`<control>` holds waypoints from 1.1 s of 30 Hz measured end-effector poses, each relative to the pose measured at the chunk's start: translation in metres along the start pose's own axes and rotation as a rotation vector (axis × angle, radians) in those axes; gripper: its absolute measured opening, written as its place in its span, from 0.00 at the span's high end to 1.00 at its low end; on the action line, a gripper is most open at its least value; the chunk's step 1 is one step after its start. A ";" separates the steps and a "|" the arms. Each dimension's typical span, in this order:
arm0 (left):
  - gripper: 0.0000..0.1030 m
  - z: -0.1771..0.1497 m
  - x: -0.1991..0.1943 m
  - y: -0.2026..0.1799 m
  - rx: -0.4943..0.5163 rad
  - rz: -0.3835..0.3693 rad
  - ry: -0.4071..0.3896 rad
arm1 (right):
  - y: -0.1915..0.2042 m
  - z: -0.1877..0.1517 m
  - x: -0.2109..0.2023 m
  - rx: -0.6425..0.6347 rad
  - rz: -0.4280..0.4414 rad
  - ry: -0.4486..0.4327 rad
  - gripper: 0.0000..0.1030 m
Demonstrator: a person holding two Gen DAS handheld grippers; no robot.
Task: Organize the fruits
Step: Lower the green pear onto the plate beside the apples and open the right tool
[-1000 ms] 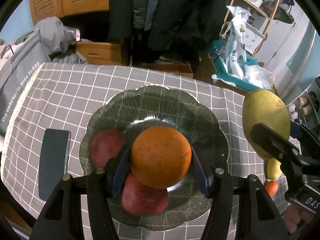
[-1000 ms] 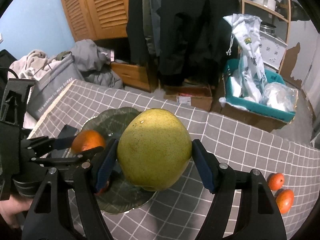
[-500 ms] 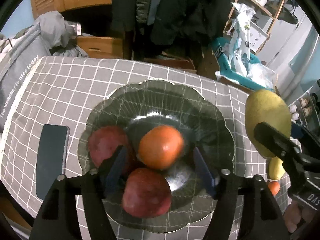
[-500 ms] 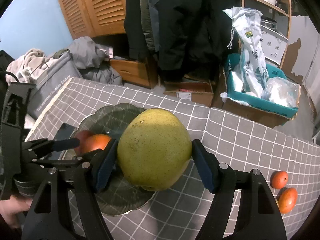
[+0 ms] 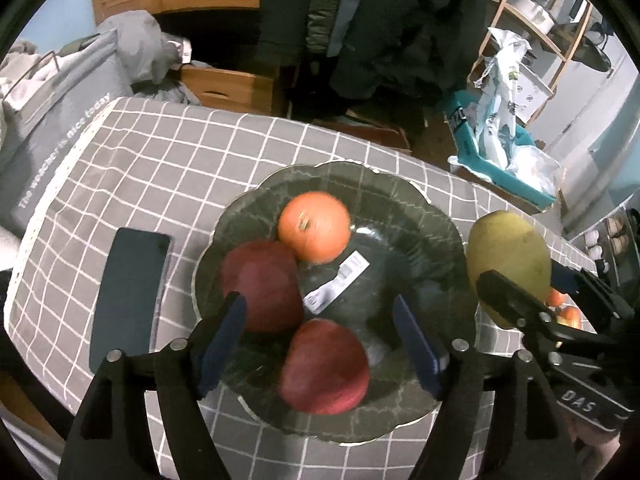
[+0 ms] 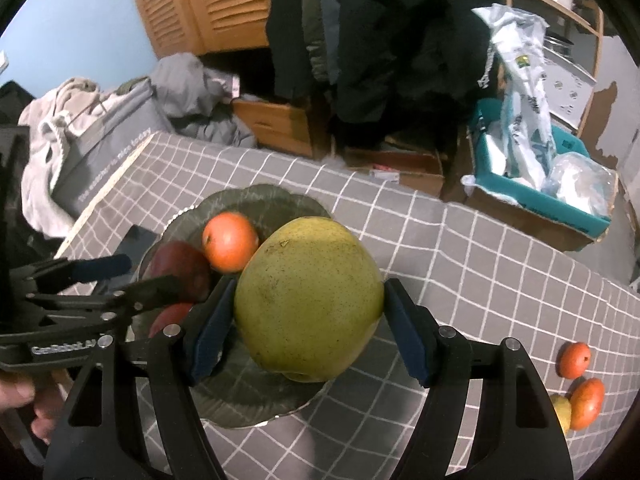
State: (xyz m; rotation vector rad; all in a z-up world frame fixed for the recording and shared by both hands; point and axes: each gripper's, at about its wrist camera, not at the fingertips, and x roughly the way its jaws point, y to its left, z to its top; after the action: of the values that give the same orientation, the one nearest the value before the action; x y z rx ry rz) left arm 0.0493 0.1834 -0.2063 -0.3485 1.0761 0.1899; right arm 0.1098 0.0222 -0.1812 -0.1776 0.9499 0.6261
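Your right gripper pinches the big yellow-green pomelo-like fruit above the near rim of the dark scalloped glass plate, stem end tilted up-left. On the plate lie a round orange and two red apples. Your left gripper is opening, jaws empty, over them. A dark phone lies left.

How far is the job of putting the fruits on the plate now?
Done: an orange and two red apples lie on the plate. The left gripper is opening with nothing gripped. In hand: the right gripper holds a big yellow-green fruit above the plate's edge. Left: set it down, then collect the small fruits lying on the cloth.
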 end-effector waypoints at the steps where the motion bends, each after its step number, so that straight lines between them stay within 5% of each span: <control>1: 0.25 -0.002 -0.001 0.002 -0.002 0.005 0.001 | 0.003 -0.001 0.003 -0.006 0.003 0.007 0.28; 26: 0.25 -0.019 -0.007 0.049 -0.062 0.092 0.014 | 0.037 -0.007 0.057 -0.042 0.036 0.168 0.27; 33: 0.25 -0.017 -0.008 0.053 -0.076 0.100 0.015 | 0.042 -0.004 0.049 -0.063 0.036 0.117 0.24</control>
State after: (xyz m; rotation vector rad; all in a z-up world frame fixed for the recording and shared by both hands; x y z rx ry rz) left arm 0.0145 0.2268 -0.2163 -0.3651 1.1040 0.3179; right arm 0.1033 0.0752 -0.2178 -0.2557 1.0482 0.6848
